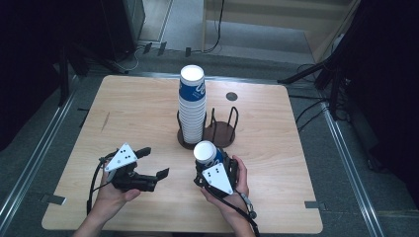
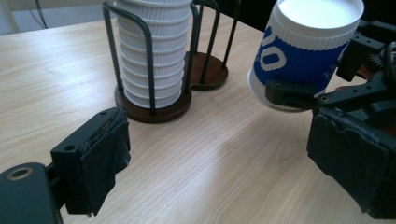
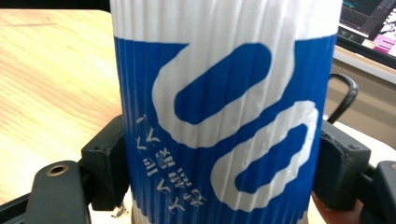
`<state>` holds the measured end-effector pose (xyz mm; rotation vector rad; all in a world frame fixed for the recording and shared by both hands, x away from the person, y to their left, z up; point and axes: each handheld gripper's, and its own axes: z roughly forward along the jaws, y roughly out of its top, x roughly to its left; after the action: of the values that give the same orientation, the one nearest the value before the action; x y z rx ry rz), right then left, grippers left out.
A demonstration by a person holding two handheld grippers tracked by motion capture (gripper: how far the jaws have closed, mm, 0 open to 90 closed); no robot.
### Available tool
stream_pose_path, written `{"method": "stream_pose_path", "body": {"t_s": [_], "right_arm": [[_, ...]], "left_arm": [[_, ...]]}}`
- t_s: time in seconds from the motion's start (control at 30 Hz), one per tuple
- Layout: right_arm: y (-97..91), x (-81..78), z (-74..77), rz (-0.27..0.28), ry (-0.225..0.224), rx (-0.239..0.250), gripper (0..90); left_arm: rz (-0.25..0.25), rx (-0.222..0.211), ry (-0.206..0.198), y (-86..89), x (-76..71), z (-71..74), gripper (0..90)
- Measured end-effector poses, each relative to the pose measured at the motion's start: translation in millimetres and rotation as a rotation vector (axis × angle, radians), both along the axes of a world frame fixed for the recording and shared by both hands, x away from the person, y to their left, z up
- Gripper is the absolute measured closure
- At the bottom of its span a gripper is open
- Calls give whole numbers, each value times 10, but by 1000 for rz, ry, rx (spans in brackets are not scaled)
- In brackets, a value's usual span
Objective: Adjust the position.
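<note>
We are working at a pale wooden table [image 1: 138, 108], and behind its middle a dark two-bay wire cup holder [image 1: 221, 129] is standing. Its left bay is carrying a tall stack of paper cups [image 1: 191, 106], kept upright by the wire hoops; its right bay is sitting bare, probably waiting for cups to be dealt into it.

Just in front of the holder we are holding a single blue-and-white ribbed paper cup [image 1: 204, 152] upside down and clear of the table in our right gripper [image 1: 215, 170]. The jaws are clamping its ribbed wall from both sides, low near the rim end, so the cup is staying tilted only slightly and its pale base is facing up. In the right gripper view the pads are pressing the cup [image 3: 224, 112] squarely.

Our left gripper [image 1: 153, 163] is resting well apart to the left, jaws standing fairly wide with nothing between them, pointing toward the held cup [image 2: 303, 51], seemingly ready to help.
</note>
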<state>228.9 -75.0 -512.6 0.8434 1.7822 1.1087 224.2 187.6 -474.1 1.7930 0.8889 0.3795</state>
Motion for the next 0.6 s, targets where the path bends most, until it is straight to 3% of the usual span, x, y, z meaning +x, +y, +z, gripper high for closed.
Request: {"method": "stream_pose_path", "body": {"t_s": [0.6], "right_arm": [[246,-117,-77,69,-49,-131,202]], "left_arm": [[-57,9,-17,-141,-62,15,68]]}}
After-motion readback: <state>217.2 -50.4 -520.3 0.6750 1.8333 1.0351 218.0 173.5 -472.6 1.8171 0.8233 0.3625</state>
